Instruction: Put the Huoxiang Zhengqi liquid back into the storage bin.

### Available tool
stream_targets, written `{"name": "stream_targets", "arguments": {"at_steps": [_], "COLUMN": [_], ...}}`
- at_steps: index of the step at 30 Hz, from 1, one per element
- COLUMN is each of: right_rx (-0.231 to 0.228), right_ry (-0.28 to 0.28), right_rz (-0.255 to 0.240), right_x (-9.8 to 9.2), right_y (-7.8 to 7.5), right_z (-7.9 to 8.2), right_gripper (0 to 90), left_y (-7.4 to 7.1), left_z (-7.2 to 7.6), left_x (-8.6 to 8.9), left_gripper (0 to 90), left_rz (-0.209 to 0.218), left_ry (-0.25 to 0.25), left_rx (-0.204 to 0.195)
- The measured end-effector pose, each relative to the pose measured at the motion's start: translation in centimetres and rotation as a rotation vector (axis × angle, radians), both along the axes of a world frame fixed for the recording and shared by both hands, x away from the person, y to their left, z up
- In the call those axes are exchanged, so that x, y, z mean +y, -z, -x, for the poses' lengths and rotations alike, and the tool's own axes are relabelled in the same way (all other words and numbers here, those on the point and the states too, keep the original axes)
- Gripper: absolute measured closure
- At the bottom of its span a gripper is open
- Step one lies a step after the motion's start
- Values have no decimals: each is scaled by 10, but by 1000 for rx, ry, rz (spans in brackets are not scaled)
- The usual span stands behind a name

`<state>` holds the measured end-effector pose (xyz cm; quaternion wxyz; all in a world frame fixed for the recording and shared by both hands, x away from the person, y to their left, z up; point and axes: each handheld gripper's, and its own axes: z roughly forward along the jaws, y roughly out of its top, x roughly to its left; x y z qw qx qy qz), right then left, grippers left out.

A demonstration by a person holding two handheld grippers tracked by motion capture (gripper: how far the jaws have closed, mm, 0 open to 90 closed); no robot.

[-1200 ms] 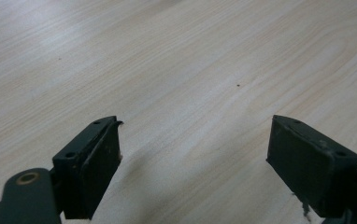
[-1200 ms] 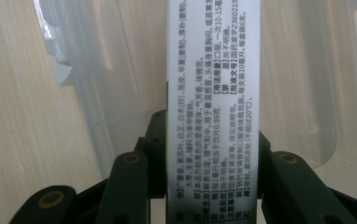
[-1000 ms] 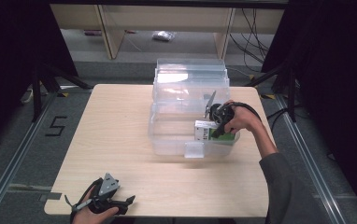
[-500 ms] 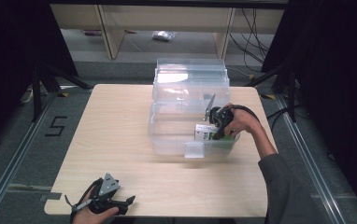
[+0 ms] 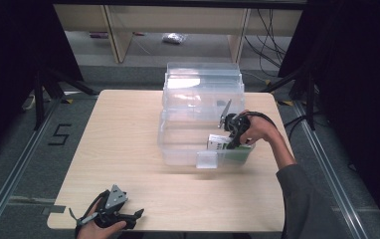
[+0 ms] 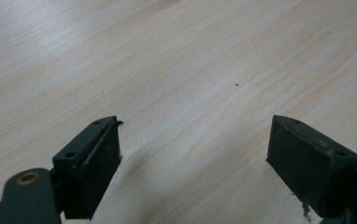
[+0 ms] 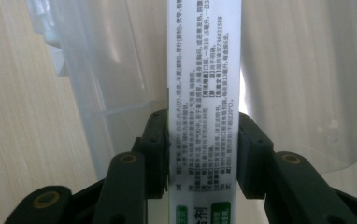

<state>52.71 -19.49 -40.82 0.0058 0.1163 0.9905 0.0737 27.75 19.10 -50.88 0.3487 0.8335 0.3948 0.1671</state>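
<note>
A narrow white carton with small black print and a green end (image 7: 202, 70) stands between the jaws of my right gripper (image 7: 203, 154), and both pads (image 7: 160, 140) lie against its sides. The jaws have just been opening a little, with the carton still between them. In the high view the right gripper (image 5: 229, 139) holds this carton (image 5: 219, 143) low inside the front clear plastic bin (image 5: 178, 144), at its right end. My left gripper (image 5: 137, 215) rests near the table's front left edge, and its jaws (image 6: 193, 158) stand wide open over bare wood.
More clear bins (image 5: 203, 82) stand directly behind the front one at the table's far middle. The light wooden table (image 5: 118, 139) lies bare to the left of the bins. Shelving and cables sit beyond the far edge.
Both hands stay where they were. The carton and the right gripper look the same inside the bin.
</note>
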Motion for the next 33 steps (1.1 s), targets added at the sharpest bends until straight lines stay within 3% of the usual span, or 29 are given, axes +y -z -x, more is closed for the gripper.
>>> {"name": "stream_targets", "arguments": {"at_steps": [2,3,6,8,10,13,17,22,27,33], "right_rx": [6,0,1,-6,-18,-45,-82,-103,-116,-141], "right_ry": [37,15,28,59,129,135,214,264,348,391], "right_rz": [-3,-8,-58,-87,-123,-181,-248,-277,-320,-366], "right_x": [0,-1,-4,-9,-13,-20,-25,-26,-26,-28], "right_y": [-2,-4,-12,-21,-32,-43,-53,-53,-49,-46], "right_z": [3,2,4,7,11,14,23,30,36,42], "right_gripper": [617,612,570,549,531,470,417,383,320,274], "left_y": [0,0,0,1,0,0,0,0,-1,0], "left_z": [0,0,0,0,0,0,0,0,0,0], "left_x": [0,0,0,0,0,0,0,0,1,0], "left_gripper": [167,167,167,167,167,167,167,167,167,167], "left_rz": [0,0,-1,1,-1,-1,-3,-5,-2,-3], "left_ry": [-2,-2,0,-3,-1,-5,-3,-7,0,-8], "left_rx": [0,0,1,0,0,-1,0,-1,5,0]}}
